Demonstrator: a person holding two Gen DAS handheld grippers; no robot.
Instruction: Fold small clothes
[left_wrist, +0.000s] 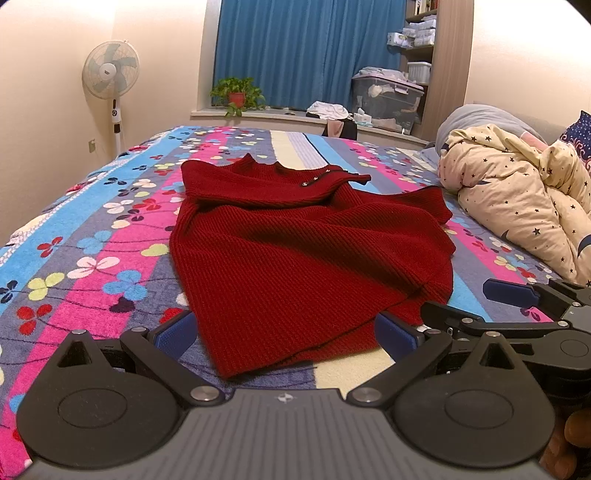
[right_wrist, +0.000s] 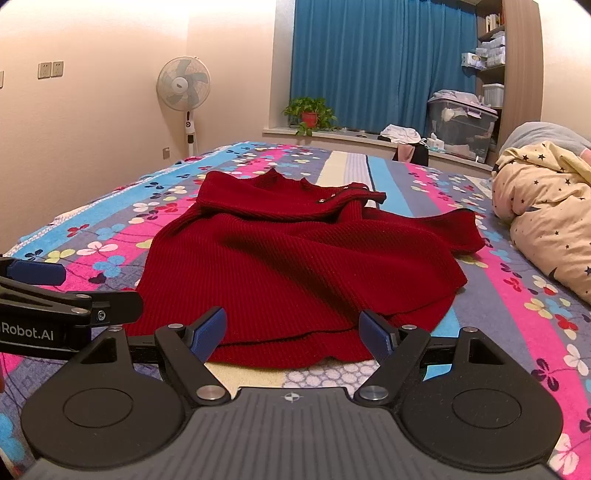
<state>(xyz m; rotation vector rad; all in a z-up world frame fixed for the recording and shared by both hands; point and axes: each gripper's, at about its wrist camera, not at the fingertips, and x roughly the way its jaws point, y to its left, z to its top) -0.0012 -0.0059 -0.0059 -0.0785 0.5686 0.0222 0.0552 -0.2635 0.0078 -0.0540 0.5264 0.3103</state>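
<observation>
A dark red knitted sweater (left_wrist: 295, 254) lies spread on the bed, collar at the far end, hem nearest me, one sleeve folded across the top and the other lying out to the right. It also shows in the right wrist view (right_wrist: 295, 258). My left gripper (left_wrist: 284, 334) is open, its blue pads either side of the hem's near left part, low over the bed. My right gripper (right_wrist: 293, 332) is open just before the hem's near edge. Each gripper shows in the other's view, the right one (left_wrist: 517, 314) at the right, the left one (right_wrist: 48, 295) at the left.
The bed has a striped flowered cover (left_wrist: 92, 258). A bundled star-print quilt (left_wrist: 517, 199) lies at the right. A standing fan (left_wrist: 110, 74), a potted plant (left_wrist: 236, 94), storage boxes and shelves stand beyond the bed.
</observation>
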